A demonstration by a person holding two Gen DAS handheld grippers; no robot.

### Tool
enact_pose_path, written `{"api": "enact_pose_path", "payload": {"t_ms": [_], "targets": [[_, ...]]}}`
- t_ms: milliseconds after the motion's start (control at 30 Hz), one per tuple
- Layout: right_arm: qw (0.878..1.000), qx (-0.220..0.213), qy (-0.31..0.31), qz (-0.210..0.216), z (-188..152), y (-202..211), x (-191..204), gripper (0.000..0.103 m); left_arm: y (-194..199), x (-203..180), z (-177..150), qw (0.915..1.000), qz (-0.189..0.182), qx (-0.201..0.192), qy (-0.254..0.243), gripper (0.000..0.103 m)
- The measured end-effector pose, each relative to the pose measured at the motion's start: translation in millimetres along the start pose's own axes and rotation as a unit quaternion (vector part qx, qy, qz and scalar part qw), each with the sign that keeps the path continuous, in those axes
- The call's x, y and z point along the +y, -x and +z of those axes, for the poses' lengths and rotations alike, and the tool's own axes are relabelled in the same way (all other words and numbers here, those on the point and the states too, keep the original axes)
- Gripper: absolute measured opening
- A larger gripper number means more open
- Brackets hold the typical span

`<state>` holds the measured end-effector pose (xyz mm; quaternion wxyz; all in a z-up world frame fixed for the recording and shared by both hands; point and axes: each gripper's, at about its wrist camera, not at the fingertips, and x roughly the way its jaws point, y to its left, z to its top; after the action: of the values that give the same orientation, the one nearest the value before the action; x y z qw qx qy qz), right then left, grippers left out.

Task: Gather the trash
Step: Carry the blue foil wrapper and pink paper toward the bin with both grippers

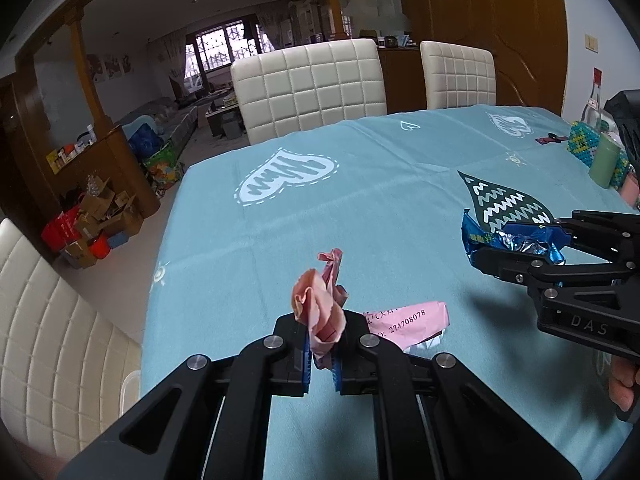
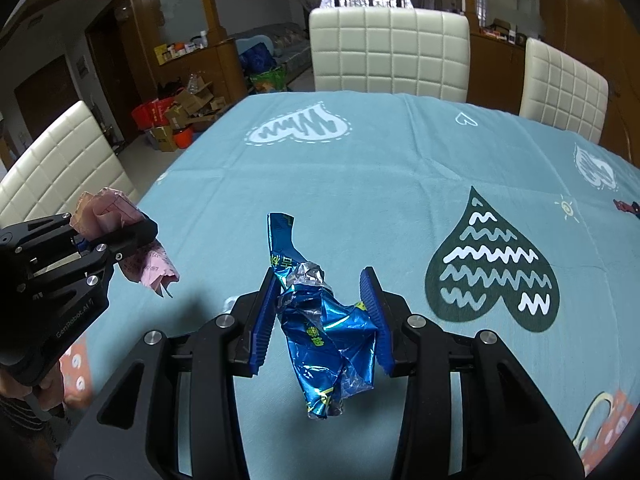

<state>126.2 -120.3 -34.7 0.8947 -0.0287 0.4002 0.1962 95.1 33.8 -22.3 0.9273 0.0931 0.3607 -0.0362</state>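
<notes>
The surface (image 1: pixel 360 184) wears a light blue cloth with hearts on it, and it spreads out in front of both claws and under them. White padded chairs (image 1: pixel 308 84) stand past its far edge.

The right claw (image 2: pixel 320 312) has its blue pads set partly apart, with a crumpled blue foil wrapper (image 2: pixel 328 332) between them. The wrapper hangs in the claw and its shadow lies on the cloth below, so it looks lifted off the surface. The pads press its sides, so this bit of trash is held.

The left claw (image 1: pixel 322 348) is shut almost all the way. It pinches a scrunched pink paper (image 1: pixel 320 304), which sticks up out of the claw tips. That bit is picked up too.

Just past the left claw, a little to its right, a pink slip with printed numbers (image 1: pixel 408 320) shows. I cannot tell if it lies on the cloth or hangs from the held paper.

Far off beside the right claw, near the surface edge, stand a green cup (image 1: pixel 606 162) and a beaded box (image 1: pixel 584 140). A small dark thing (image 1: pixel 550 139) lies near them, too small to name.

So two bits of trash are grabbed, one in each claw. No bin or bag shows in either view. I think what is left is to carry both bits to a trash place and drop them, then come back for the pink slip if it is loose.
</notes>
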Motion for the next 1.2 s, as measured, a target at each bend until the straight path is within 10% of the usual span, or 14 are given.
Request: {"api": "enact_pose_path", "payload": {"t_ms": [1200], "targets": [[0.993, -0.023, 0.111, 0.031, 22, 25, 126, 0.046, 78, 90, -50, 0.993, 0.094, -0.042, 0.059, 0.008]]}}
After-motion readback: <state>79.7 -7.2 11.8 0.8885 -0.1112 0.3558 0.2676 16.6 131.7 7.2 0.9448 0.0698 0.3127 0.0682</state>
